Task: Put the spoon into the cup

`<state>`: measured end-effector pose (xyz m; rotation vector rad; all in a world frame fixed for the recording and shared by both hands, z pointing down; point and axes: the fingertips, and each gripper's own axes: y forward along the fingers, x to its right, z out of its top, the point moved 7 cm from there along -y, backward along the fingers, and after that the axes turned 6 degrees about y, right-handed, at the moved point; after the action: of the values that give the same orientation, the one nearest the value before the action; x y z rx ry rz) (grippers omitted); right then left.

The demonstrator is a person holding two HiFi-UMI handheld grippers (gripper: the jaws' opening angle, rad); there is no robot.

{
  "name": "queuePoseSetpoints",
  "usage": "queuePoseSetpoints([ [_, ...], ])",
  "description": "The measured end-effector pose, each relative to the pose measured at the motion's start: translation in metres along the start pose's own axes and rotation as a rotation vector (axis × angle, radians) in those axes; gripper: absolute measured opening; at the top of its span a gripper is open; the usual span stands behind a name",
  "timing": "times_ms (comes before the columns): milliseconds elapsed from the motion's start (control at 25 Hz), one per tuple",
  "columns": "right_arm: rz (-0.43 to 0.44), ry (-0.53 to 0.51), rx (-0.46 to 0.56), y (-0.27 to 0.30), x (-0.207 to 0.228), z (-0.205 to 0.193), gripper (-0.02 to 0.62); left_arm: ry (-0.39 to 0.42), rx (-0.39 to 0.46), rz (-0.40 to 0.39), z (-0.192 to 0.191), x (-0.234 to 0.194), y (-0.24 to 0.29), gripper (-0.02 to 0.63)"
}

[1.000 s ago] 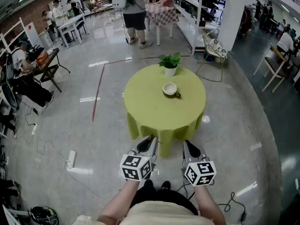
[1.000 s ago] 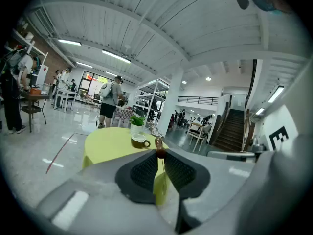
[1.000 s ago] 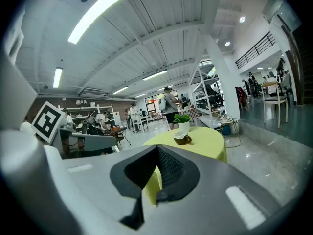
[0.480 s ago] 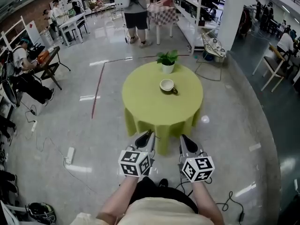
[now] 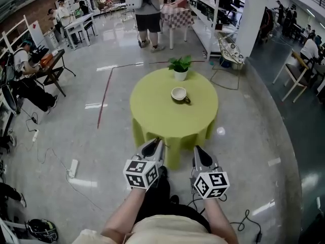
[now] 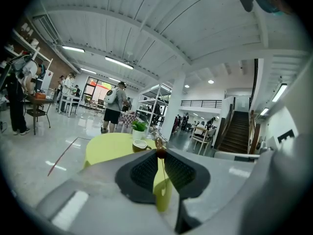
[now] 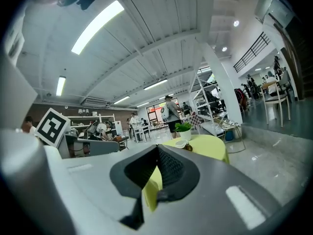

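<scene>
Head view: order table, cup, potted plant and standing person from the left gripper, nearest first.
1. Table, just ahead of the left gripper.
2. Cup, mid-table.
3. Potted plant, far edge.
4. Standing person, beyond the table.

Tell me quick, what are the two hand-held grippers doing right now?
Left hand-held gripper: closed on the thin spoon.
Right hand-held gripper: closed, nothing in it.

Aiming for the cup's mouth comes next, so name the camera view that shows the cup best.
The head view. It looks down into the cup, so its open mouth, its handle and its place on the table are all clear. The left gripper view and the right gripper view each show the cup only small, distant and side-on.
</scene>
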<state>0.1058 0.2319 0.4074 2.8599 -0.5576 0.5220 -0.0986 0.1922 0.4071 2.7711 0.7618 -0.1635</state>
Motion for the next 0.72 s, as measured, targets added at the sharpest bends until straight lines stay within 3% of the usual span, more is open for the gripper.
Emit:
queuePoseSetpoints([
  [720, -0.102, 0.017, -0.026, 0.087, 0.049, 0.012, 0.0, -0.018, -0.037, -0.058, 0.015, -0.053, 0.107, 0.043],
])
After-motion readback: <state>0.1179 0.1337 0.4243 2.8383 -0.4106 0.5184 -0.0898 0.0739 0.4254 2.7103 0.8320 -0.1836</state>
